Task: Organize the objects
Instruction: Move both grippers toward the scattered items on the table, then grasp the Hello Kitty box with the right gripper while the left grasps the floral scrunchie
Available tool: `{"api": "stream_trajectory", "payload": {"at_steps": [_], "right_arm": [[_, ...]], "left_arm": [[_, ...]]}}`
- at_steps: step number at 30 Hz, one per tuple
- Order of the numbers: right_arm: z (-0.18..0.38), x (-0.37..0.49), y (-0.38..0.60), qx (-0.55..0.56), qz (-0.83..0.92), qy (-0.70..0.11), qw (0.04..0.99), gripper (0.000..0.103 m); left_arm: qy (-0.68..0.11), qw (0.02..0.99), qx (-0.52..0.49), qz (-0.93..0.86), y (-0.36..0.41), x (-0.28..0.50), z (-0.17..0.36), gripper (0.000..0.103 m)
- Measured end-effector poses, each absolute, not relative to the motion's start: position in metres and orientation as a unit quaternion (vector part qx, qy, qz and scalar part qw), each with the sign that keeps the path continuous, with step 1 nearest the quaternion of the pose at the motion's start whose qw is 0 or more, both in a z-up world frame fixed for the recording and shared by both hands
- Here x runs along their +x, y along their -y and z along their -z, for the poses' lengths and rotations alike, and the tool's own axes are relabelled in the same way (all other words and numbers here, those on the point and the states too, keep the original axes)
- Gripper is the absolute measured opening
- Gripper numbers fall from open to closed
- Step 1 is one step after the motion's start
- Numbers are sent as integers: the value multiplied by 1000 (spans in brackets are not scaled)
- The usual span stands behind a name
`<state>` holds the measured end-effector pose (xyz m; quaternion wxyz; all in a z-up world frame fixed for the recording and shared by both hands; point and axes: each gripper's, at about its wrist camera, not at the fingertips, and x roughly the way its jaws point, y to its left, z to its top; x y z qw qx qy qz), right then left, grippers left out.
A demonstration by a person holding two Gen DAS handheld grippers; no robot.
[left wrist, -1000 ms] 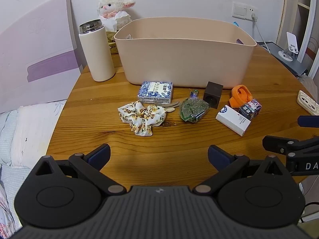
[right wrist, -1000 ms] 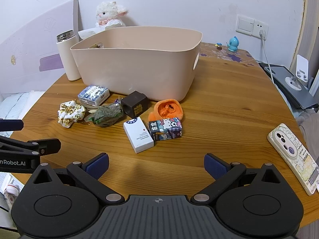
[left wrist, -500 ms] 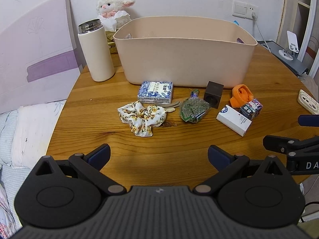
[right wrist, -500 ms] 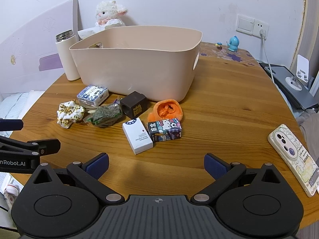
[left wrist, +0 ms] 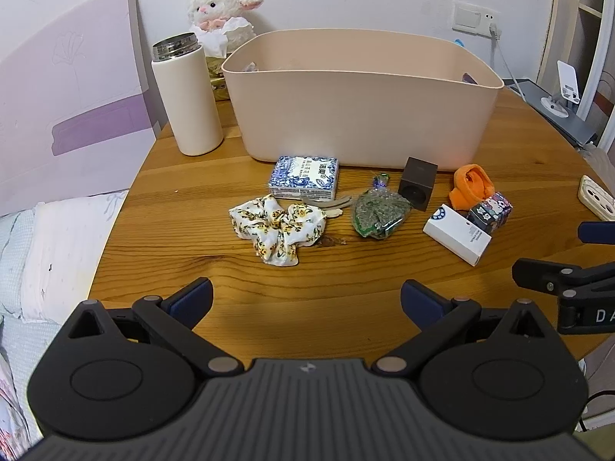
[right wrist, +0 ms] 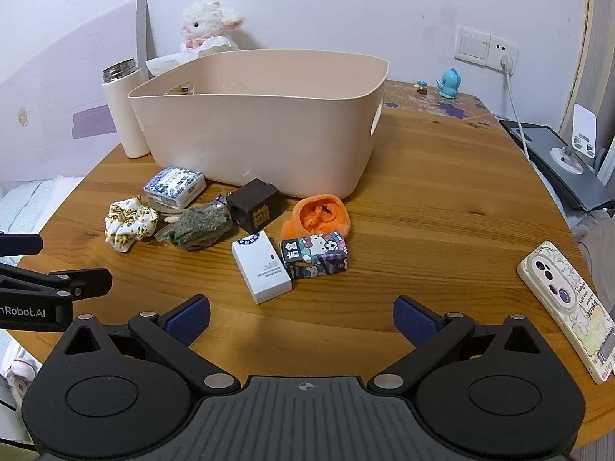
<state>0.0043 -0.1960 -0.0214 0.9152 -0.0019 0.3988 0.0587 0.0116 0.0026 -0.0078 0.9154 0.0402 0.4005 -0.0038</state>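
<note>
Still, almost nothing has changed: both grippers, left gripper point(left wrist: 306, 299) and right gripper point(right wrist: 301, 314), stay spread wide and empty, the white box point(right wrist: 261, 266) at 12 o'clock untouched, so sorting into the bin point(right wrist: 269, 134) has not begun.

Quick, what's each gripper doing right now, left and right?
Left gripper: open, holding nothing.
Right gripper: open, holding nothing.

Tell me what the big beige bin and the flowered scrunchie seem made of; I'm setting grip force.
Beige bin: likely rigid plastic, matte; smooth moulded walls, rounded rim, cut-out handle. Flowered scrunchie: soft woven fabric, perhaps satin; gathered, crumpled folds with a printed pattern.
</note>
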Motion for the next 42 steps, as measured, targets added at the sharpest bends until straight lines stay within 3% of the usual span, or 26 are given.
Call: {"api": "stream_trajectory", "payload": {"at_steps": [9,33,35,39,40,42], "right_arm": [[25,23,204,-1,-52,-402,914,103],[52,90,210,-9,-88,-421,903,76],[54,92,209,-4,-91,-422,902,75],[54,92,214,10,-93,-421,902,68],[55,93,216,18,-95,-422,901,65],[56,95,221,29,-94,-424,900,49]], "left_arm": [[-410,912,28,2,-13,23,14,103],[-416,909,3,-38,-54,95,35,103],[-418,908,-1,-36,-56,102,38,92],[-435,900,-18,-23,-59,110,47,83],[-436,899,-23,-18,-60,110,48,79],[-434,901,-25,-10,-59,110,47,73]]}}
